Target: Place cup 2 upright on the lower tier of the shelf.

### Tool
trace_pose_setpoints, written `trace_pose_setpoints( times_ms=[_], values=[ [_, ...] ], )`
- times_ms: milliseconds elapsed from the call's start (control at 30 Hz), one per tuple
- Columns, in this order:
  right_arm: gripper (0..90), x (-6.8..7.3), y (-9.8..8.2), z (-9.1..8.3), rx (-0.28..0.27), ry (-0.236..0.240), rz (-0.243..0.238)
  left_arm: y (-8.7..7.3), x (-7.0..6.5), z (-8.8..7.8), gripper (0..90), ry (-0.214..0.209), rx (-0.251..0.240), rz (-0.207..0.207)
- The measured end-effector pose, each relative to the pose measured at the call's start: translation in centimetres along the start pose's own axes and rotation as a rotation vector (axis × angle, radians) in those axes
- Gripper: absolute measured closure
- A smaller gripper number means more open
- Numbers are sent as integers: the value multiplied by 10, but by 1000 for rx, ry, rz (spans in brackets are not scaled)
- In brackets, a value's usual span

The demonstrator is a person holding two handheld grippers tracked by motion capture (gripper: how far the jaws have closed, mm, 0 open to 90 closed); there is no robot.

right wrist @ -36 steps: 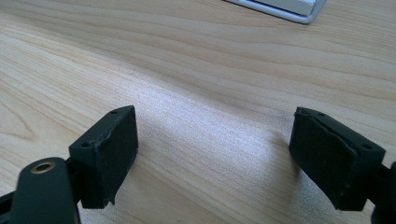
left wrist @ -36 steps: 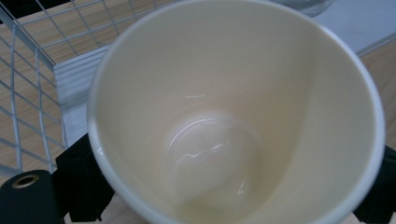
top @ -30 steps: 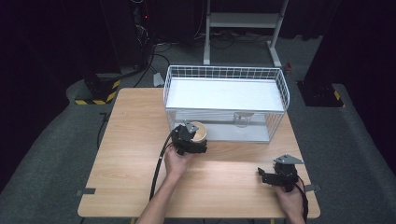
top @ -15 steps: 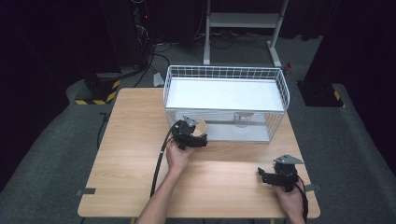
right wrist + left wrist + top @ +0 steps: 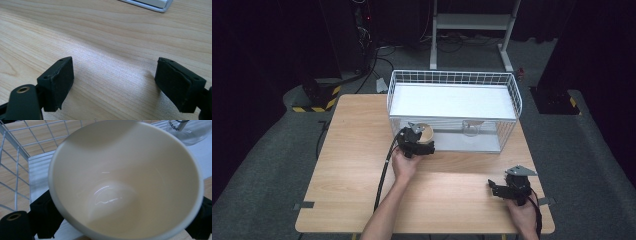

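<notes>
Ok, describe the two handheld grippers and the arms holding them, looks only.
Both are black. The left gripper carries a grey three-cornered plate on top, and a black cable trails back from it beside the bare forearm. The right gripper has the same grey plate and a thin cable by the wrist. Its fingers are blocky black pads with small screw holes; no sleeves show.

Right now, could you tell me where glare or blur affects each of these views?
High view: the table is lit, its surroundings dark. Left gripper view: the cream bowl is soft, with small glints low inside. Right gripper view: a pale sheen lies on the wood between the parted jaws; the near black parts blur.
</notes>
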State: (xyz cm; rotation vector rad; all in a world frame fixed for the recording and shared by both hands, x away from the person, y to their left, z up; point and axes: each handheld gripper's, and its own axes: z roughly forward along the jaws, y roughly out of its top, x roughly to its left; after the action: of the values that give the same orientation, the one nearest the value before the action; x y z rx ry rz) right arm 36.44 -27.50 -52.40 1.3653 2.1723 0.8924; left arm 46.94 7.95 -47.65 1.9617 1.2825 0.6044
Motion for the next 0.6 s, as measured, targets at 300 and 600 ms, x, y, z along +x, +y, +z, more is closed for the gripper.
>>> trace_pose_setpoints(
  times_ms=[300,600],
  values=[
    [158,0,0,0,0,-1,0,4,0,7,89,2,-5,9],
    [158,0,0,0,2,-1,3,6,-1,12,89,14,-15,-1]
  ],
)
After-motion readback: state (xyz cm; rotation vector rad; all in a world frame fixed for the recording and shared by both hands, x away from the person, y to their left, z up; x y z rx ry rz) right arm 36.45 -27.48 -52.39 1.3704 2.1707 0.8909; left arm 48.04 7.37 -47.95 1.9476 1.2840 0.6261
